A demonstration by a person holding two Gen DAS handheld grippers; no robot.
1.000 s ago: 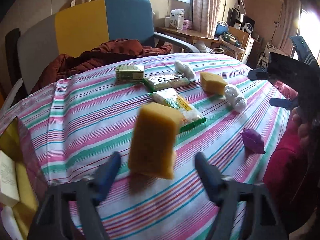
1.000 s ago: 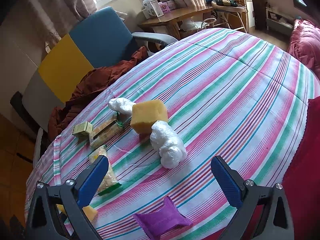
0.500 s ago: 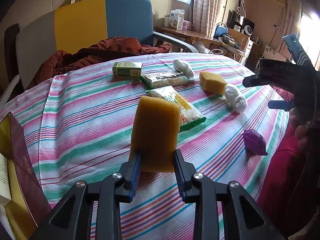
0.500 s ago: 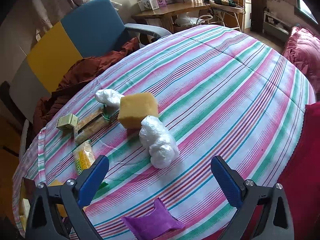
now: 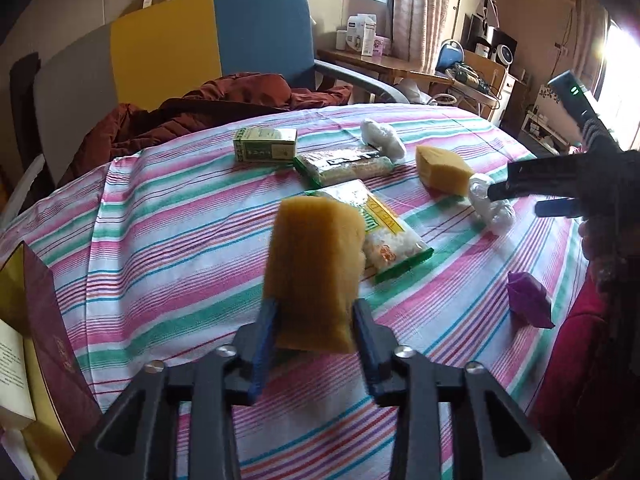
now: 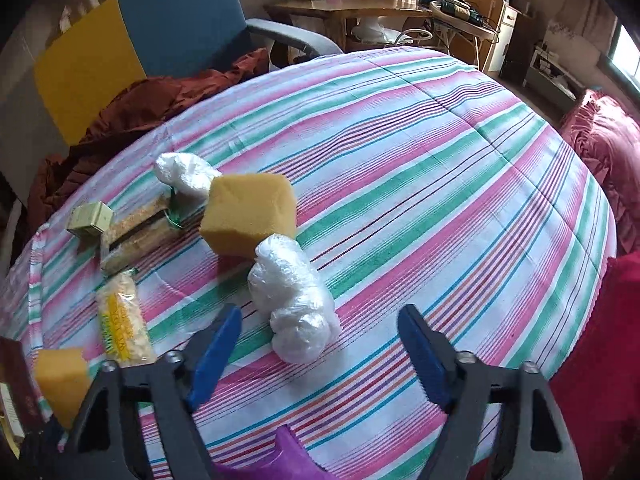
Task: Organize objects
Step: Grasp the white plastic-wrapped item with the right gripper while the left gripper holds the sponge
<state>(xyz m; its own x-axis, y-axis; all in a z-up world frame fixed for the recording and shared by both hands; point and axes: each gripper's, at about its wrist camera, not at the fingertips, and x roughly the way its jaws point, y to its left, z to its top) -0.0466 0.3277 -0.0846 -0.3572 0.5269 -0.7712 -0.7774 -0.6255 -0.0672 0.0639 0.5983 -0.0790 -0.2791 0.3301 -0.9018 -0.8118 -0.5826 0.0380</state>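
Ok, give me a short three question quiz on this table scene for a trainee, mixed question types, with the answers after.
1. True or false: the left gripper is shut on the upright yellow foam sponge.
2. What lies nearest ahead of the open right gripper? A) small green cardboard box B) crumpled white plastic bag C) purple pouch
3. Fill in: a second yellow sponge block rests on the ______ tablecloth.

Key: 1 true; 2 B, the crumpled white plastic bag; 3 striped.

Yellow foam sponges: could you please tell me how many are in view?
2. One yellow foam sponge is clamped in the left hand-held gripper; the other sponge lies on the striped tablecloth beside a white plastic bundle.
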